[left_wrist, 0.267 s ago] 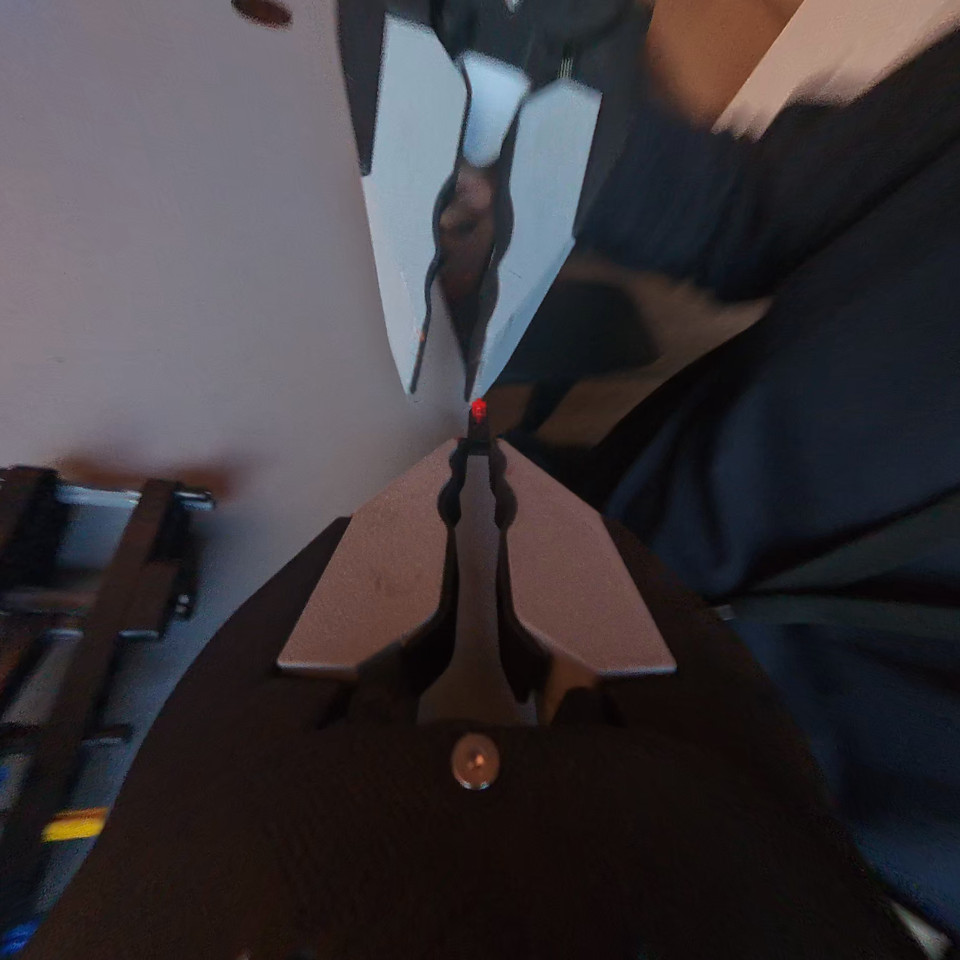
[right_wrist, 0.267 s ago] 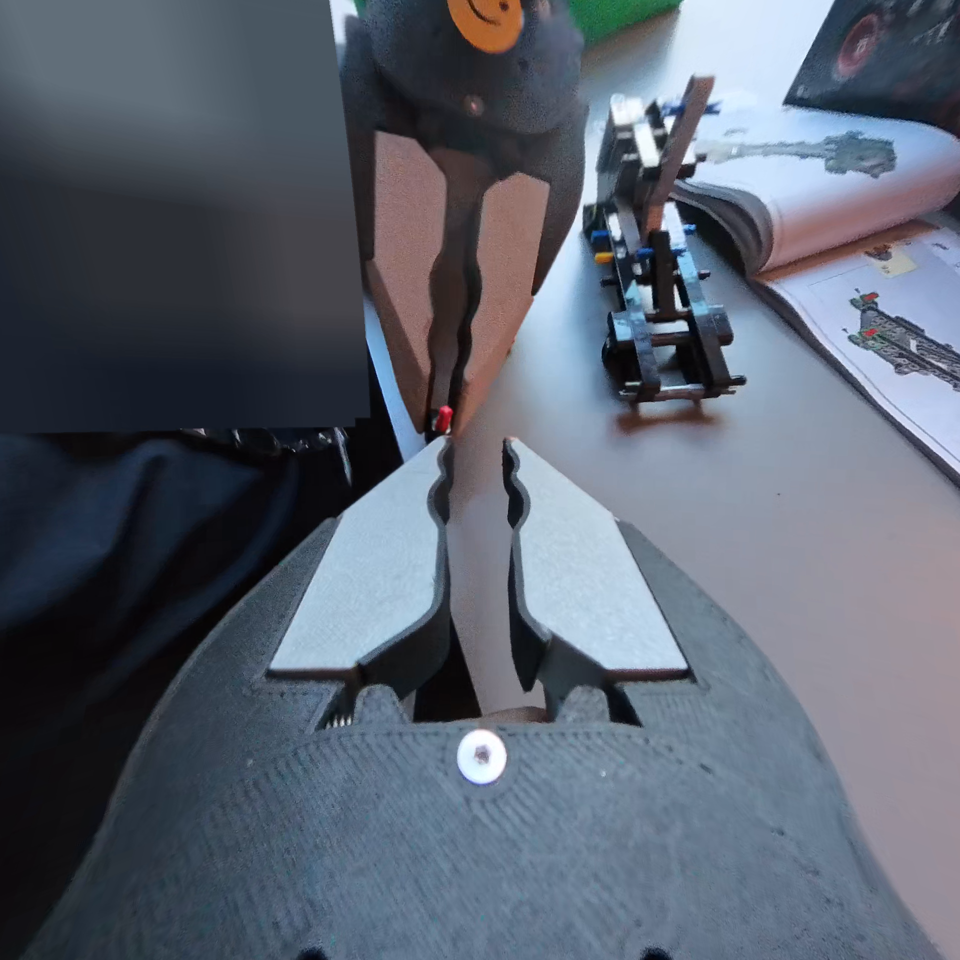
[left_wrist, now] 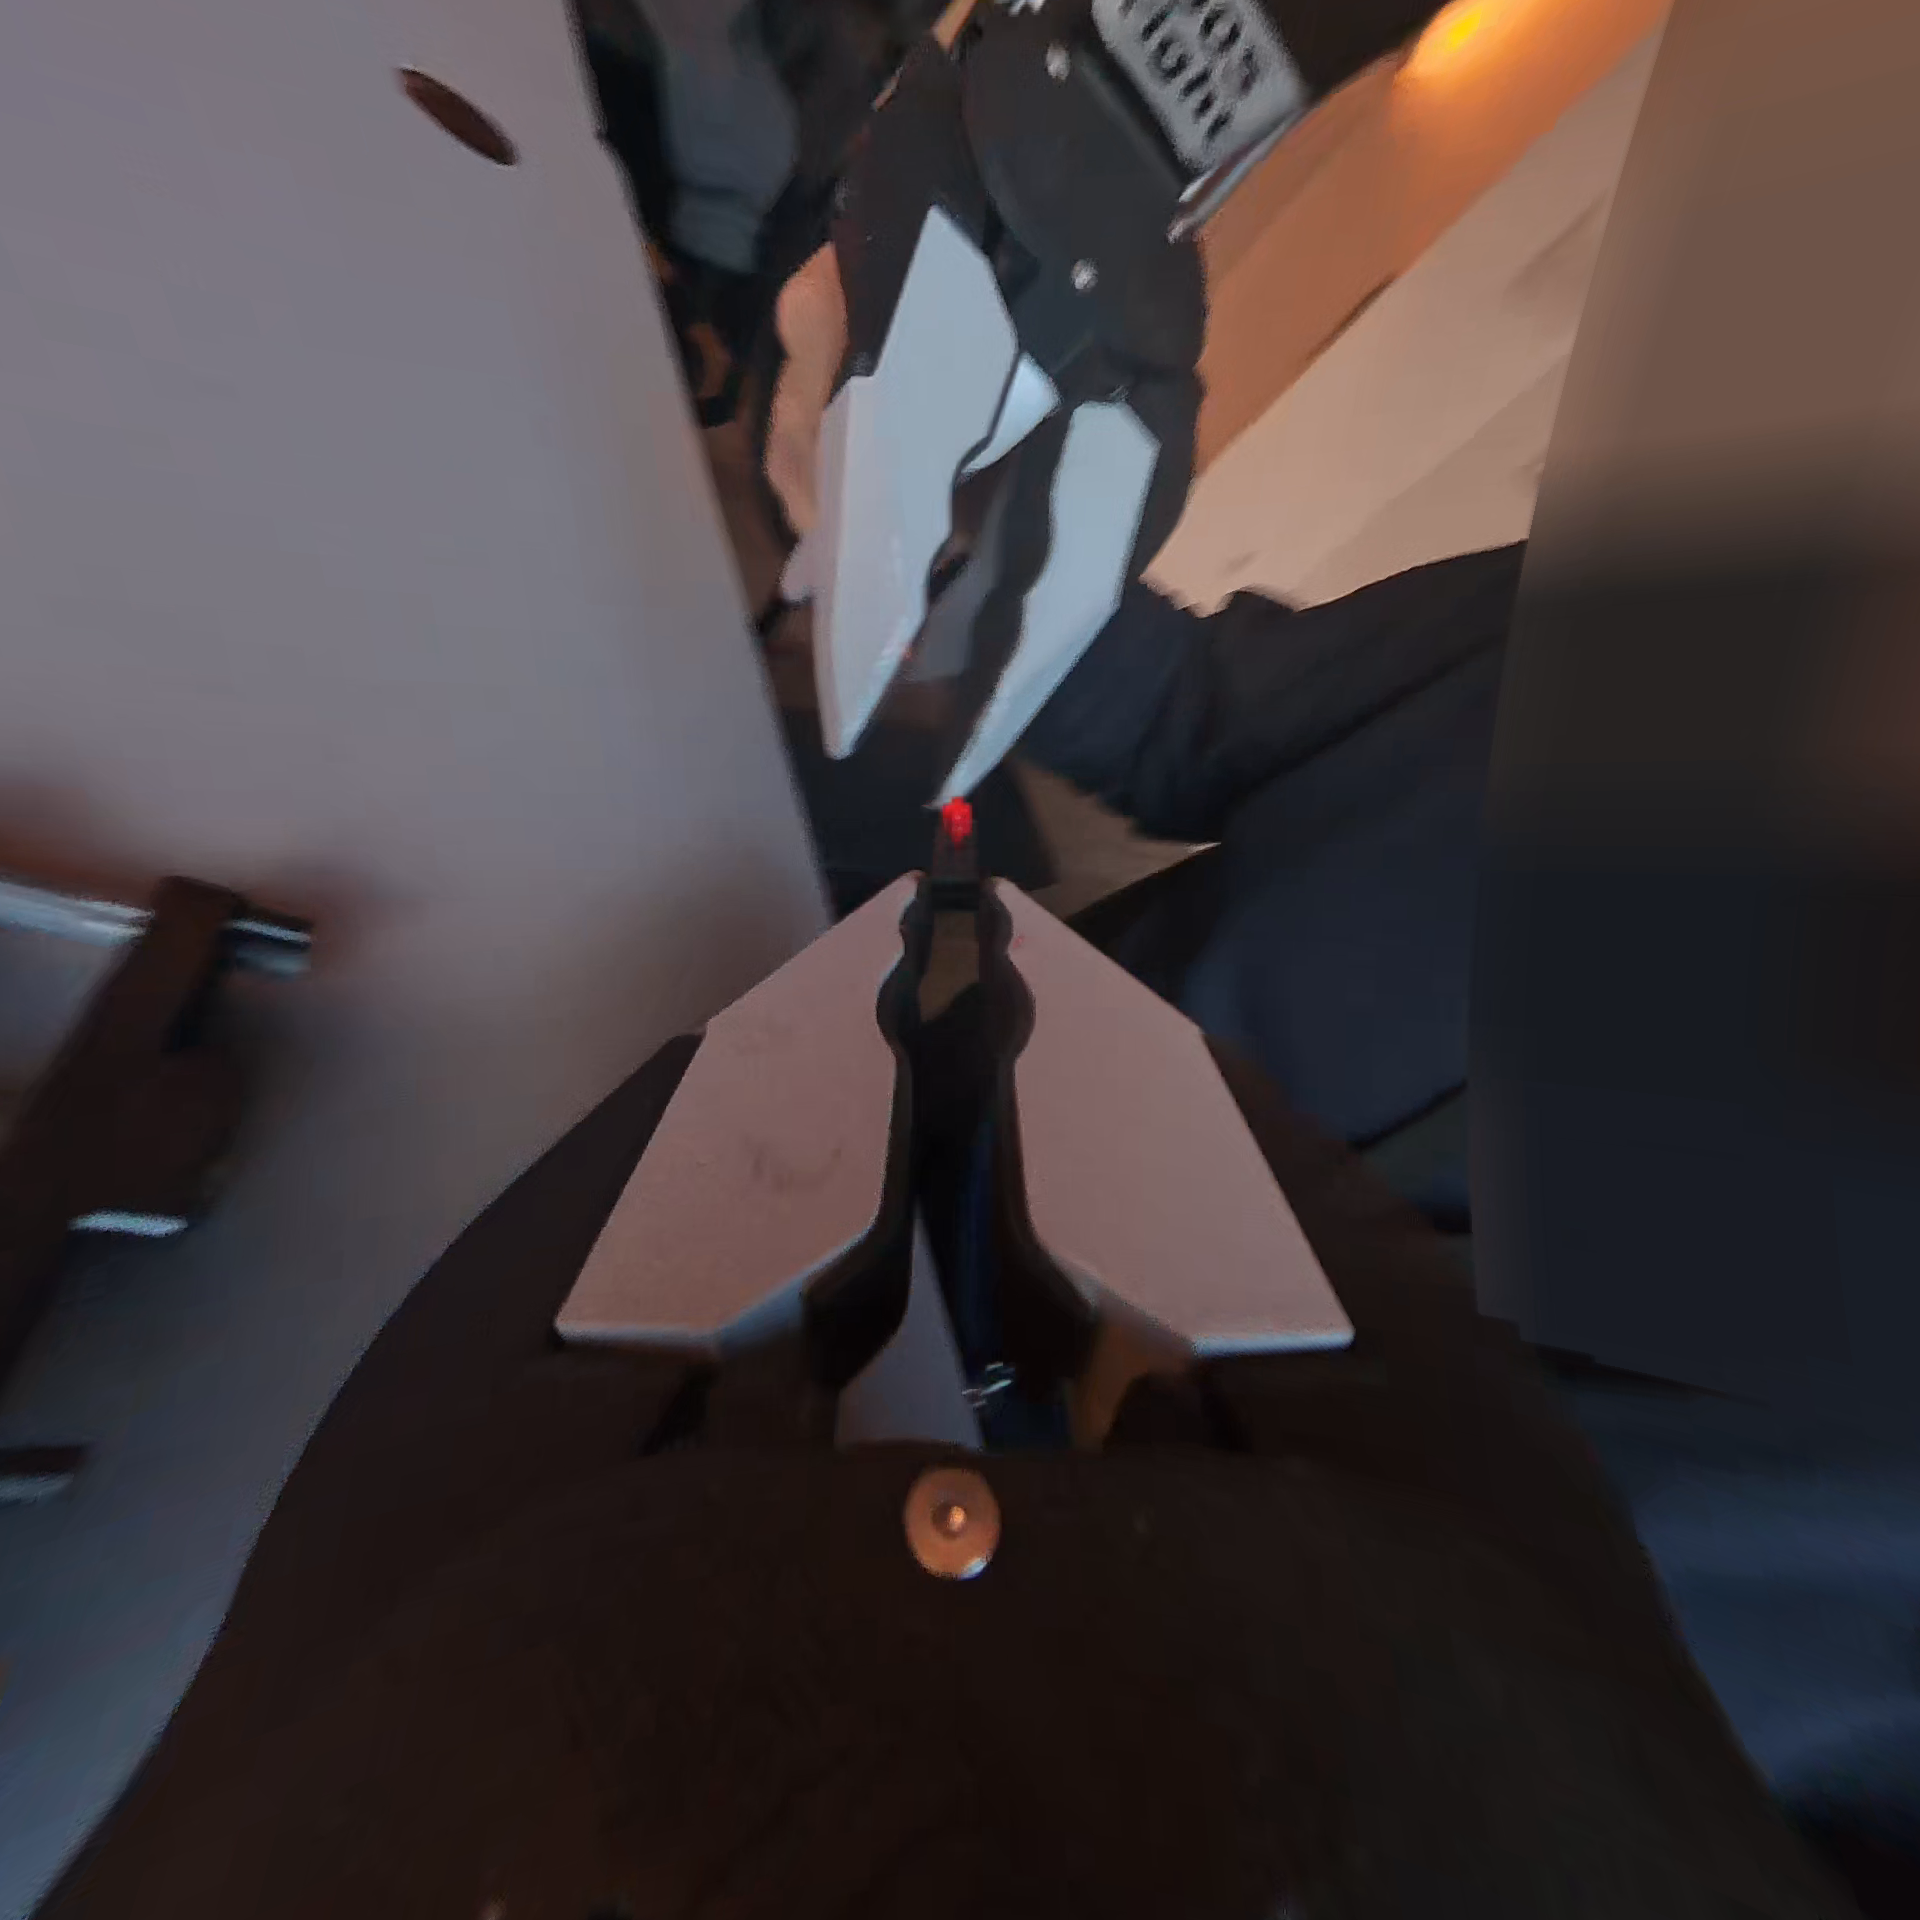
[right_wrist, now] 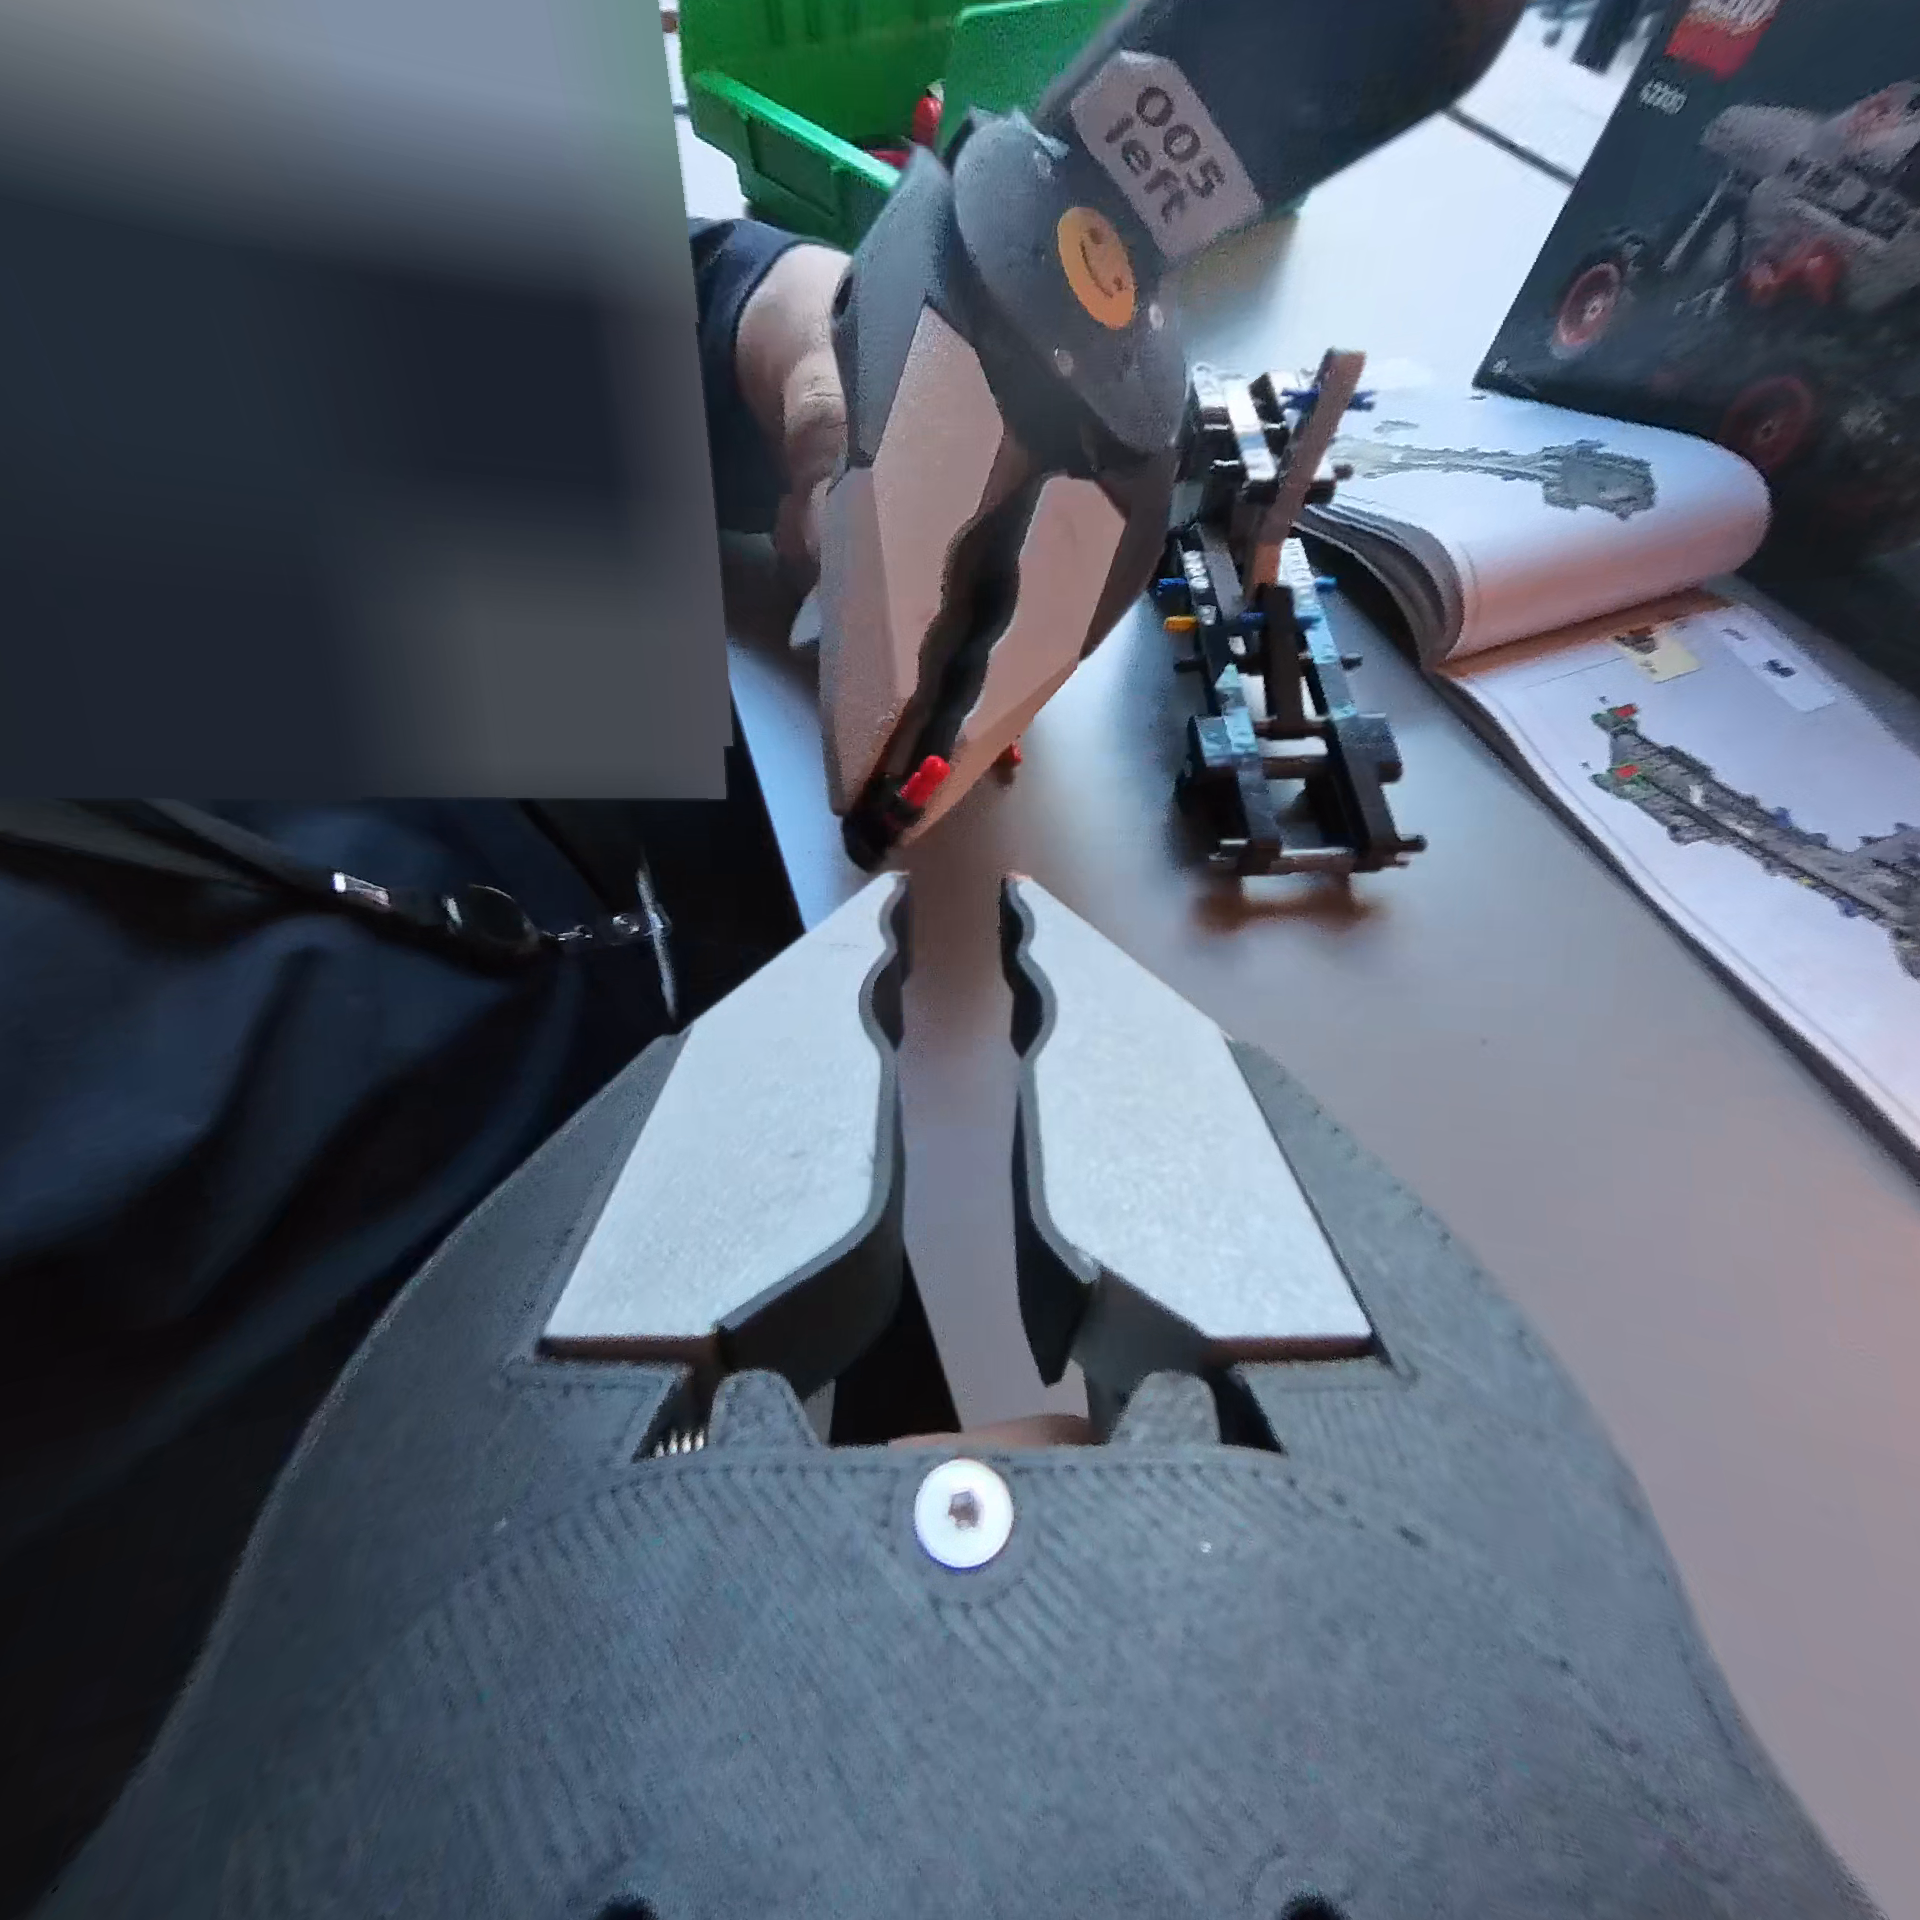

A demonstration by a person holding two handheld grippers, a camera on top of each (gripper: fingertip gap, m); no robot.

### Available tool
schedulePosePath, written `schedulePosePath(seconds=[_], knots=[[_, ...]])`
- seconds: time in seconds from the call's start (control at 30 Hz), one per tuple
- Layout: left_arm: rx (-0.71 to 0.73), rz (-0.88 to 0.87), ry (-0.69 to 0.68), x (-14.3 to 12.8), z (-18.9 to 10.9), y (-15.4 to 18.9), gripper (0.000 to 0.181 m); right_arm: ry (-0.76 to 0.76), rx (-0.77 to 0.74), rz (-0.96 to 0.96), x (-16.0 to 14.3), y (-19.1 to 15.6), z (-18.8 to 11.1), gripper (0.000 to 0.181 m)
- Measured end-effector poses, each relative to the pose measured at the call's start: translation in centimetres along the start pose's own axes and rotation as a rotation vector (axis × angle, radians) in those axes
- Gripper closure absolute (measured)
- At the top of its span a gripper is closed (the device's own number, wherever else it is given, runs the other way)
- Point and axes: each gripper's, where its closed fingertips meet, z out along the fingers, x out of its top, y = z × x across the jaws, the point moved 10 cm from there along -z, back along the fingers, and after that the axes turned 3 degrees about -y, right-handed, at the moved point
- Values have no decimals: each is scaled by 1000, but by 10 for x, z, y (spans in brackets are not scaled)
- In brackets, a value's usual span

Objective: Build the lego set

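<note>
L gripper [left_wrist: 954, 894] pinches black piece w/ red pin [right_wrist: 923, 777] at table [right_wrist: 1351, 1039] edge. R gripper [right_wrist: 954, 883] jaws narrow, empty, tips just apart from pin. Chassis [right_wrist: 1288, 665] well clear to right.

The left tongs [right_wrist: 883, 821] are pinching tight at the tips, their fingers [left_wrist: 790, 1153] nearly meeting, angled down and pointing toward the other tool. The right tongs [right_wrist: 954, 894] are standing parted, a clear gap showing between the fingers [right_wrist: 748, 1164], nothing between them. The two sets of tips are hovering just apart, nose to nose.
</note>
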Motion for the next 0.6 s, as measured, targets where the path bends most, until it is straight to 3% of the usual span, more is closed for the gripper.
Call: schedulePosePath(seconds=[0.1, 0.2, 0.37, 0.6], knots=[[-37, -30, 22, -1, 0, -2, 176, -2, -29, -53, 6, -5, 1, 168], [29, 15, 6, -2, -2, -2, 177, -8, -40, -65, 8, -5, 1, 168], [400, 104, -92, -14, -27, 6, 176, -29, -94, -5, -5, 8, 2, 166], [813, 125, -222, -55, -89, 56, 176, -128, -188, 60, -16, 28, 18, 167]])
